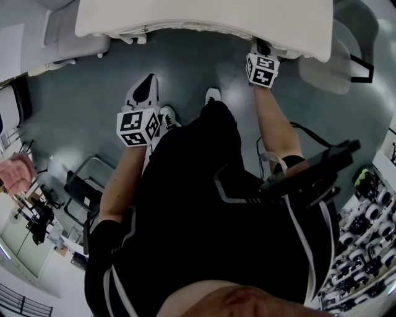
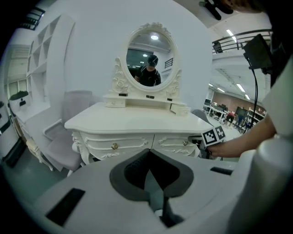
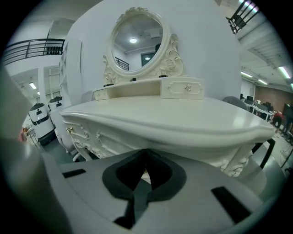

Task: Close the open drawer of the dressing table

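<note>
The white dressing table [image 1: 204, 18] fills the top of the head view; the left gripper view shows its oval mirror [image 2: 150, 55] and two front drawers with gold knobs [image 2: 114, 146]. A small upper drawer [image 3: 182, 88] on the right juts forward of its shelf. My right gripper [image 1: 263, 48] is tucked under the table's front edge at the right; its marker cube [image 2: 213, 135] shows beside the right front drawer [image 2: 176, 141]. There the right gripper [image 3: 145, 155] is shut and empty. My left gripper [image 1: 143, 93] hangs back from the table, and in its own view the left gripper [image 2: 148, 153] is shut on nothing.
A grey chair [image 2: 68, 137] stands left of the table and another grey chair [image 1: 337, 62] to its right. The person's white shoes [image 1: 212, 96] are on the dark floor before the table. A dark device [image 1: 315, 167] with a cable hangs at the waist.
</note>
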`<state>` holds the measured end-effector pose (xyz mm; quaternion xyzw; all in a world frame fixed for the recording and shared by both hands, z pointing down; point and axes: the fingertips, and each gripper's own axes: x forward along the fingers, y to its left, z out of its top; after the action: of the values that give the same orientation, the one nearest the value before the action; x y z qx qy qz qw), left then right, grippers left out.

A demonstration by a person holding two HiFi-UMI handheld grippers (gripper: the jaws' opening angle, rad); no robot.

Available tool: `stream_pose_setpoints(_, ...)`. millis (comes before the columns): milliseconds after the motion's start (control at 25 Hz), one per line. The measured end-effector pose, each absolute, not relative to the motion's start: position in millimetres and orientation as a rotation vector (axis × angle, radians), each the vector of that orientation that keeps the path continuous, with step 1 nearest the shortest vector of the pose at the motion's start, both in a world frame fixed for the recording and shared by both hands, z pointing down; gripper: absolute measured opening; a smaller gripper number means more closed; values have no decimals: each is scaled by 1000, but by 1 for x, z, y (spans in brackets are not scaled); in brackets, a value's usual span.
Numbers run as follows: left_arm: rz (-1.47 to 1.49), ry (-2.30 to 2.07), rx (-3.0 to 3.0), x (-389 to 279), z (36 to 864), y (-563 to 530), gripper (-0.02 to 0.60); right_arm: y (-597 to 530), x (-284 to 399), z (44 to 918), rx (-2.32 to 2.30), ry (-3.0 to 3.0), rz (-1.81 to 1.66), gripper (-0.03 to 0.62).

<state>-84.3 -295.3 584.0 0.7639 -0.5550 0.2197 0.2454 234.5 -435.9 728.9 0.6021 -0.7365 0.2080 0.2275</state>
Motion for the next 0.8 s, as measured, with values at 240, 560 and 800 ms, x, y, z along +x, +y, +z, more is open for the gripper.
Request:
stream_pose_setpoints(240, 552, -1486, 2115, -90, 570, -296, 5, -429, 232, 726, 1647, -2004, 627, 5)
stream_pose_setpoints(560, 519, -1411, 2300, -84, 529, -305, 5, -396, 226, 696, 1601, -1999, 684, 6)
stream_pose_setpoints(800, 451, -1333, 2436, -90, 492, -298, 5, -363, 211, 640, 1673, -2015, 662, 5)
